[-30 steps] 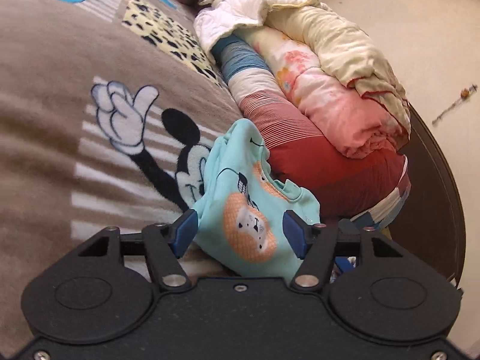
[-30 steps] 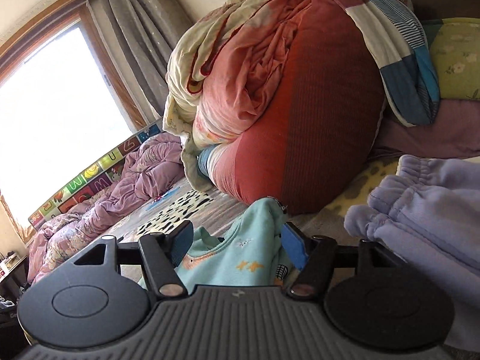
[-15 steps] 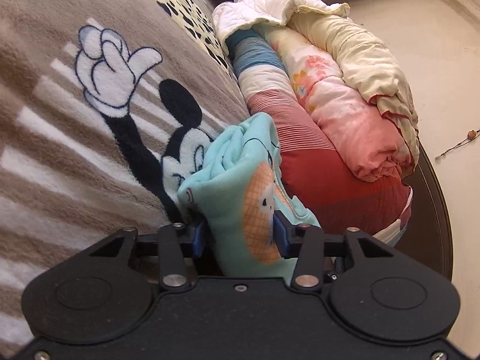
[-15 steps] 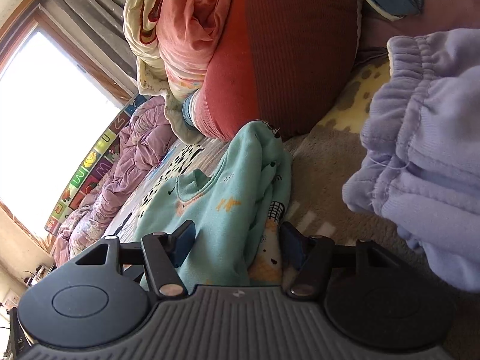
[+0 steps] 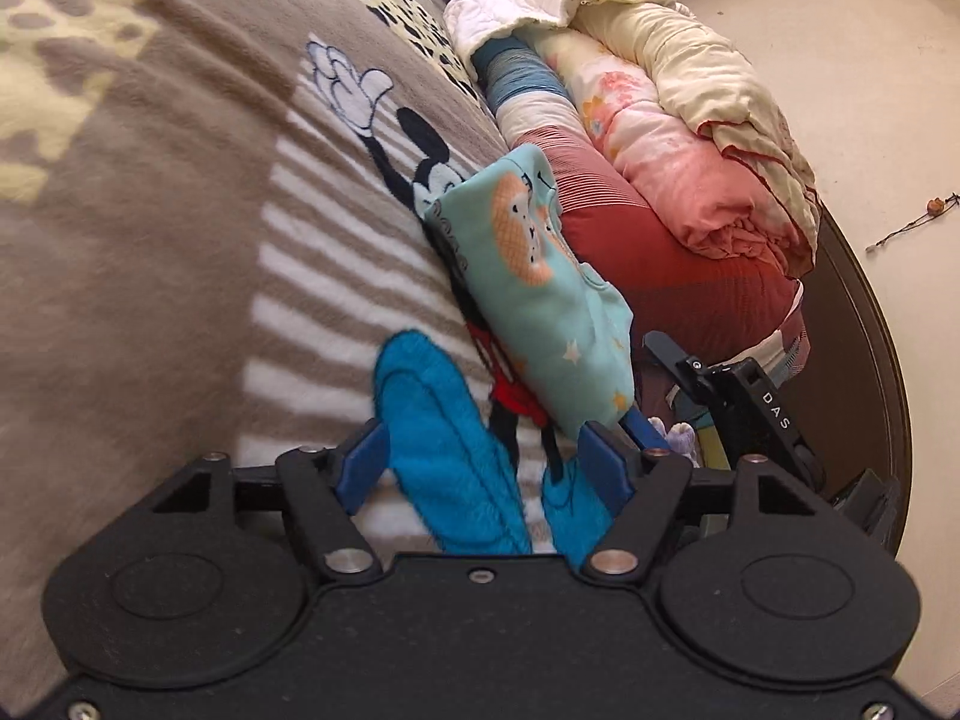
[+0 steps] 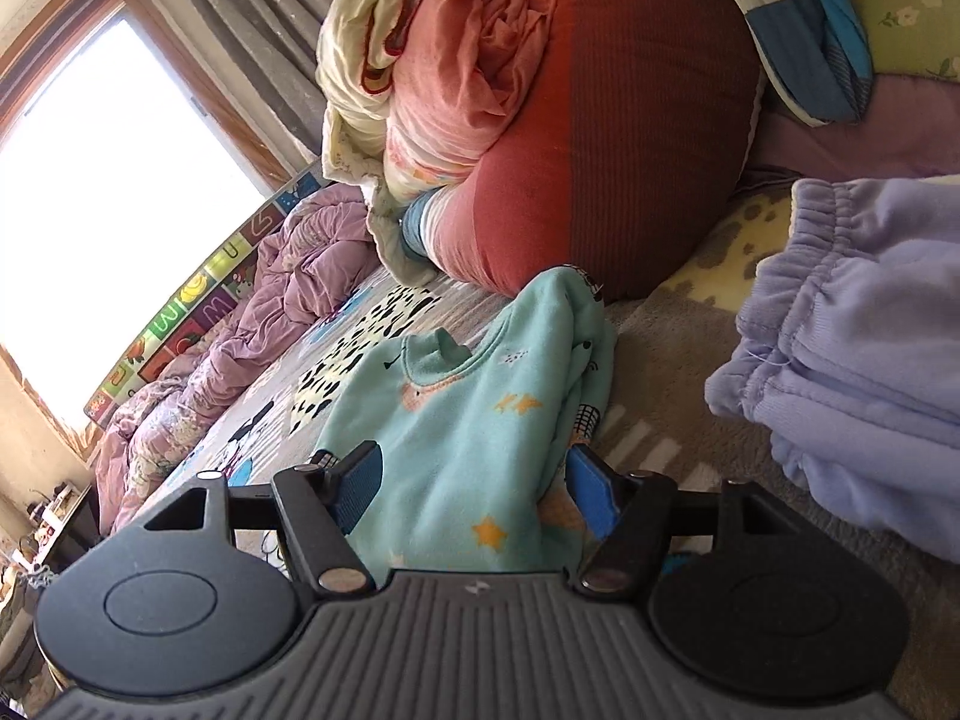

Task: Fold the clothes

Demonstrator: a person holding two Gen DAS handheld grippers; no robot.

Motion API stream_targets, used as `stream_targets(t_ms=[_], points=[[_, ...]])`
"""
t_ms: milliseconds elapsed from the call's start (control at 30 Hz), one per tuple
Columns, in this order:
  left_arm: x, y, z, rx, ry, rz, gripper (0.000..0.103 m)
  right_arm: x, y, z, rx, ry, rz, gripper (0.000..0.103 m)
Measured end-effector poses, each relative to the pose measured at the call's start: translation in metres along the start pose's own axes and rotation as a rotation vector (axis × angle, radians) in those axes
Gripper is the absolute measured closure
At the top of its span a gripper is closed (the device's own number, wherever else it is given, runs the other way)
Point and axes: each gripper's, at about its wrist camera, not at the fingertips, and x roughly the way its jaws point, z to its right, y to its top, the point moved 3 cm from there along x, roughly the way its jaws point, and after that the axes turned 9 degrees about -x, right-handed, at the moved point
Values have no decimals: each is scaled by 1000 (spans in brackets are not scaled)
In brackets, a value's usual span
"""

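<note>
1. The bed's Mickey Mouse blanket [image 5: 180, 252] carries the folded teal sweatshirt [image 5: 540, 300], lying against the red rolled quilt [image 5: 678, 264].
2. My left tongs [image 5: 486, 462] are opening with only blanket between them.
3. My right tongs [image 6: 474, 480] are opening around the sweatshirt's hem; snagged fleece could drag the fold apart.
4. The lilac trousers [image 6: 852, 324] nearby could get caught.

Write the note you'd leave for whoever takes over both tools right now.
Left tool: jaws opening, nothing between them but the cartoon blanket; the teal sweatshirt lies just past its right finger.
Right tool: jaws opening, the sweatshirt's cloth lies between them, apparently loose.
Sweatshirt: on the blanket, bunched into a narrow bundle against the red bedding roll.
Lilac sweatpants: heaped to the right, unfolded.
Done: sweatshirt roughly folded.
Left: tidy that fold if needed, then fold the sweatpants.
</note>
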Motion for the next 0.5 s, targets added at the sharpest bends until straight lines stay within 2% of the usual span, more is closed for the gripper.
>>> stream_targets(t_ms=[67, 167, 200, 267, 333, 500], points=[[-30, -11, -5, -1, 38, 18, 25, -16, -6, -9, -45, 14, -19, 27], [-77, -25, -7, 18, 108, 65, 4, -40, -19, -25, -124, 66, -76, 19], [-92, -29, -8, 29, 144, 91, 0, -47, -23, -30, -138, 70, -84, 16], [-121, -40, -8, 72, 240, 140, 0, -64, -32, -36, -118, 59, -70, 9], [-146, -50, -6, 133, 332, 174, 0, -79, -45, -45, -113, 81, -91, 8], [-205, -70, 7, 350, 550, 319, 0, -131, -84, -83, -178, 120, -145, 1]])
